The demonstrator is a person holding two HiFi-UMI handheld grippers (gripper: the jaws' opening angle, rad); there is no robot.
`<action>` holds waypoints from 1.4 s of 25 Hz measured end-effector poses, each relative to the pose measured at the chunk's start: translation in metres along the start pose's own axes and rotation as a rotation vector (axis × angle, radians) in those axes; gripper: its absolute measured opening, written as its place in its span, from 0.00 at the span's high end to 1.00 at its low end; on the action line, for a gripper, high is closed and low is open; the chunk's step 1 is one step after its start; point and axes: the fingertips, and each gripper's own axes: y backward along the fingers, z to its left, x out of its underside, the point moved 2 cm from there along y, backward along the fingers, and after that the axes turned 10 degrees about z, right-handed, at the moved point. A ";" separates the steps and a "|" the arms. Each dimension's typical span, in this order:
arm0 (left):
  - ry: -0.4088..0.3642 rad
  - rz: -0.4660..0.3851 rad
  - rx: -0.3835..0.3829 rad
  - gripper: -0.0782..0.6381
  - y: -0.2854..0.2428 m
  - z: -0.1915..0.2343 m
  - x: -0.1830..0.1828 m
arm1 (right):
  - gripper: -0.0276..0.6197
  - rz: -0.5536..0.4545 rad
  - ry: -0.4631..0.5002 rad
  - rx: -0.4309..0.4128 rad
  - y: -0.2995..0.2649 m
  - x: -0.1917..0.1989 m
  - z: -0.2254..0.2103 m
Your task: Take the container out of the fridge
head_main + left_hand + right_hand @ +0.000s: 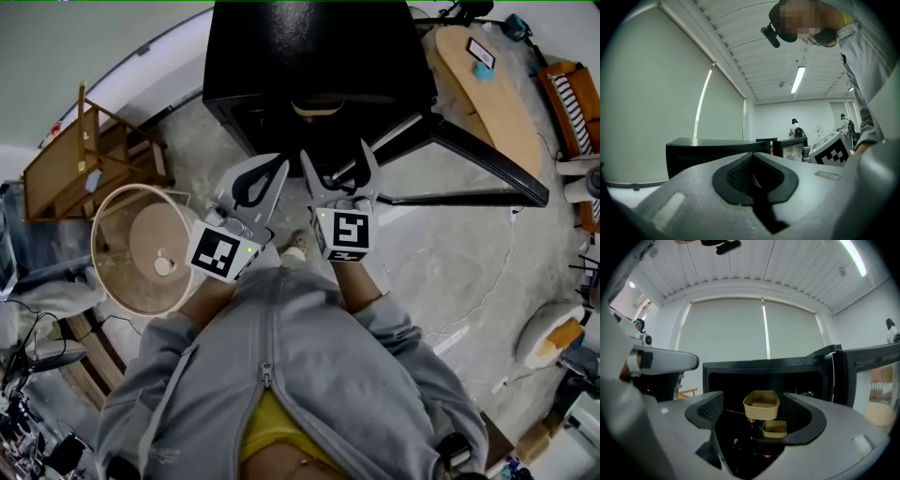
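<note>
2 grippers: left gripper (270,178) pinched together, nothing in it; right gripper (337,169) spread apart, empty, aimed into the open black fridge (740,365). Right gripper view shows 2 tan containers inside on shelves, upper container (761,405) over lower container (775,428), both clear of the jaws. Head view shows just 1 rim. Left gripper view adds 2 people (794,127) far back. Grey concrete floor (441,272), white ribbed ceiling (754,56).

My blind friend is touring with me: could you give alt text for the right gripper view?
An open black fridge holds two tan containers: an upper container on a shelf and a lower container below. The right gripper faces them, its fingers apart and touching nothing; the fridge door stands open at right.
</note>
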 end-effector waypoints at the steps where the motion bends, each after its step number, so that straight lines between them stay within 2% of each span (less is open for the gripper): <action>1: -0.001 -0.001 -0.004 0.88 -0.002 0.002 0.001 | 0.38 0.004 -0.001 0.005 -0.005 0.003 -0.001; 8: -0.037 0.010 0.014 0.88 -0.019 0.012 0.014 | 0.29 0.041 -0.010 0.034 -0.041 0.018 -0.004; 18: -0.005 0.066 0.023 0.88 -0.044 0.041 0.043 | 0.22 0.106 0.005 0.072 -0.091 0.045 -0.010; 23: 0.010 0.099 0.027 0.88 -0.051 0.047 0.060 | 0.14 0.119 -0.038 0.086 -0.110 0.057 -0.015; 35: 0.020 0.111 0.033 0.88 -0.060 0.057 0.067 | 0.12 0.126 -0.036 0.109 -0.149 0.061 -0.024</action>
